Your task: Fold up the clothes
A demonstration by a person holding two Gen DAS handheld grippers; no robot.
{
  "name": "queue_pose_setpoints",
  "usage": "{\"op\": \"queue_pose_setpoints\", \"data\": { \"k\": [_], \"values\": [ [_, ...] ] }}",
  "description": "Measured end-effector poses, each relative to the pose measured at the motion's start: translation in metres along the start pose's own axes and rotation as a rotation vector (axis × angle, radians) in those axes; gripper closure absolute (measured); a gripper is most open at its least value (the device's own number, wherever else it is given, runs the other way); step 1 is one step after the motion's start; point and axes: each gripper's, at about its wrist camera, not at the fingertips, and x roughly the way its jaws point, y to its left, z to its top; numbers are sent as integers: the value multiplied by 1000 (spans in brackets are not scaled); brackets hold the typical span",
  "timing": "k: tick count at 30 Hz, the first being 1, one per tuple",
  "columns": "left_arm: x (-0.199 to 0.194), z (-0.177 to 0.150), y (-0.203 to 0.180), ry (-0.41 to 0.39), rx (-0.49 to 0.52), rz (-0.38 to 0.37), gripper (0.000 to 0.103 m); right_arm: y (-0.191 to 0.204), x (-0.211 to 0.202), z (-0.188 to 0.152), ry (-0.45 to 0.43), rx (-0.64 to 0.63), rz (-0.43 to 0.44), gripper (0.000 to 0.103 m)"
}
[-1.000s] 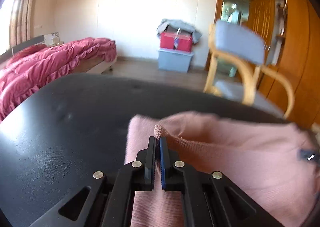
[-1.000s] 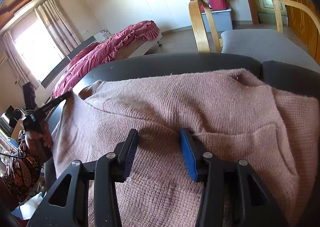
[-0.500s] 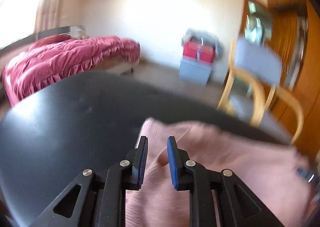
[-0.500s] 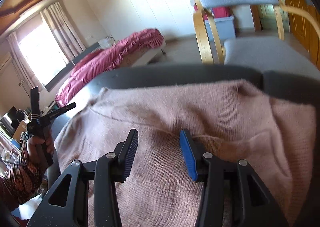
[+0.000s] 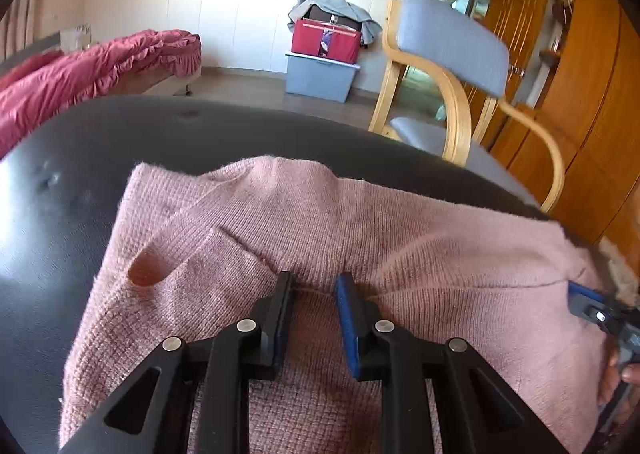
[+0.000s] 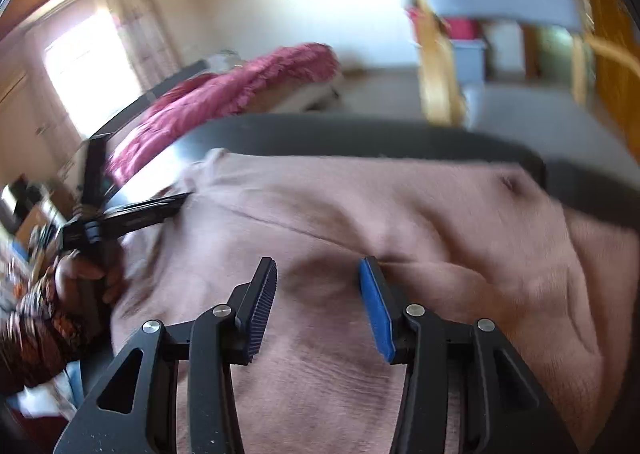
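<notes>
Black padded surface [image 5: 120, 142]: lying across the foreground, catching glare at its left side. Wooden armchair [image 5: 452, 54] with grey-blue cushions: standing just behind the surface's far edge, to the right. Bed with crimson ruffled quilt [image 5: 96, 70]: sitting against the left wall, beneath a curtained window [image 6: 92, 50] that is letting in bright light. Grey-blue storage bin [image 5: 320, 74]: resting on the floor by the white wall, bearing a red box [image 5: 326, 40], itself carrying a dark case draped in grey cloth [image 5: 340, 8]. Orange-brown wooden wardrobe [image 5: 592, 94]: lining the right side.
</notes>
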Motion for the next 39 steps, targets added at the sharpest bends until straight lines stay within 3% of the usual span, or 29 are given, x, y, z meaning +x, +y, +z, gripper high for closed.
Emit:
{"op": "queue_pose_setpoints", "data": {
  "k": [2, 5, 13, 16, 21, 25, 31, 37, 39],
  "values": [
    [-2, -6, 1, -3, -20, -15, 82, -18, -4, 0, -13, 86, -14, 59],
    [-2, -11, -1, -6, -19, -10, 82, -27, -9, 0, -26, 121, -63, 74],
    [-2, -12, -12, -7, 35, 55, 81, 5, -26, 4, -118, -11, -157, 68],
    [-2, -12, -13, -8, 39, 59, 81, 28, -16, 10, -88, -104, -197, 68],
    [-2, -12, -13, -9, 37, 58, 81, 56, 15, 14, -20, -169, -72, 68],
    [-2, -13, -13, -10, 33, 56, 81, 60, 32, 22, 20, -198, -124, 68],
    [-3, -13, -11, -11, 20, 41, 81, 16, 28, 28, 6, -23, -125, 77],
    [-3, -13, -7, -13, 5, 23, 81, 17, -19, 19, -91, 0, -138, 74],
    [-4, -13, -6, -13, 4, 20, 81, 15, -34, 10, -82, -3, -168, 74]
  ]
}}
